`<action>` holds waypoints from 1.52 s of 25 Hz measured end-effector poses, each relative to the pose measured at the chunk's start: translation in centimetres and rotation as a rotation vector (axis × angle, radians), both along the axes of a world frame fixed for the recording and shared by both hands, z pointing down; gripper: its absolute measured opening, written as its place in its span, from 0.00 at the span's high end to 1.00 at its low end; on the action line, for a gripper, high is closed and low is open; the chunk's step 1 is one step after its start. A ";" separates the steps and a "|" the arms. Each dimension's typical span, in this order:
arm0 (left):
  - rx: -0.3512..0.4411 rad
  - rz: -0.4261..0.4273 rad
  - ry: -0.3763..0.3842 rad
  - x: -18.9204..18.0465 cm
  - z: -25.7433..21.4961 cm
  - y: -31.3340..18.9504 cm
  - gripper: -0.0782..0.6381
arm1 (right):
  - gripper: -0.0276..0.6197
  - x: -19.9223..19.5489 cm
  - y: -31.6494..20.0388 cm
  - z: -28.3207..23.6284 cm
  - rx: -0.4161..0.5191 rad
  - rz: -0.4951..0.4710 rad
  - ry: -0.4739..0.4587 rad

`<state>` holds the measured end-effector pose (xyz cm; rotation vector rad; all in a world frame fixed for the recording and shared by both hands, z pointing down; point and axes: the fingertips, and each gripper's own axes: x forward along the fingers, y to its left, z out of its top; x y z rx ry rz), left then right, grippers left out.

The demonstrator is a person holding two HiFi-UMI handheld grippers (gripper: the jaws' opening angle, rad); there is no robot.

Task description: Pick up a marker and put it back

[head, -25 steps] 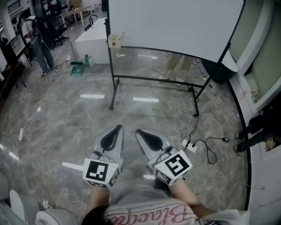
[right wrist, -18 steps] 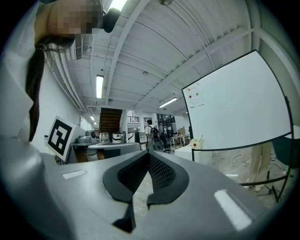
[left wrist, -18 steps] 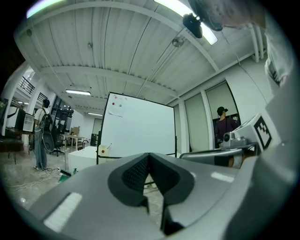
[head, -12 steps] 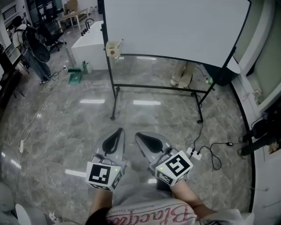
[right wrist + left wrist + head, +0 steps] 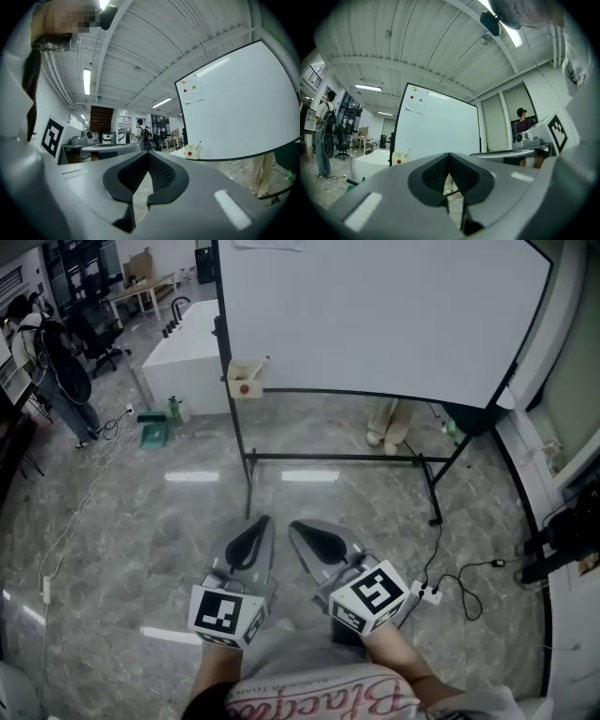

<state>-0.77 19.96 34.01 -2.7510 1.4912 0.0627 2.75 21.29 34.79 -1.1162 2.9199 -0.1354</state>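
A marker [image 5: 264, 361] stands in a small cream holder box [image 5: 245, 380] with a red dot, fixed to the left post of the whiteboard [image 5: 375, 315]. The same holder [image 5: 397, 158] shows in the left gripper view, and the holder [image 5: 191, 151] with its marker [image 5: 198, 143] shows in the right gripper view. My left gripper [image 5: 264, 520] and right gripper [image 5: 294, 525] are held side by side low in front of me, well short of the board. Both are shut with nothing between the pads. In their own views, the left gripper [image 5: 449, 155] and right gripper [image 5: 149, 154] both point toward the board.
The whiteboard stands on a black frame [image 5: 246, 460] on the marble floor. A power strip with a cable [image 5: 429, 593] lies at the right. A white counter [image 5: 183, 348] and a person with a backpack [image 5: 52, 362] are at the far left. Someone's feet [image 5: 386, 434] show behind the board.
The whiteboard and its holder have come closer and now sit lower in the head view. Both grippers stay shut and side by side.
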 end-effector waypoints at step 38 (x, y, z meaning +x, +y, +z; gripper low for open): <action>-0.038 -0.149 -0.017 -4.6 1.0 -39.5 0.89 | 0.87 -3.3 -42.7 2.6 -0.073 -0.016 0.069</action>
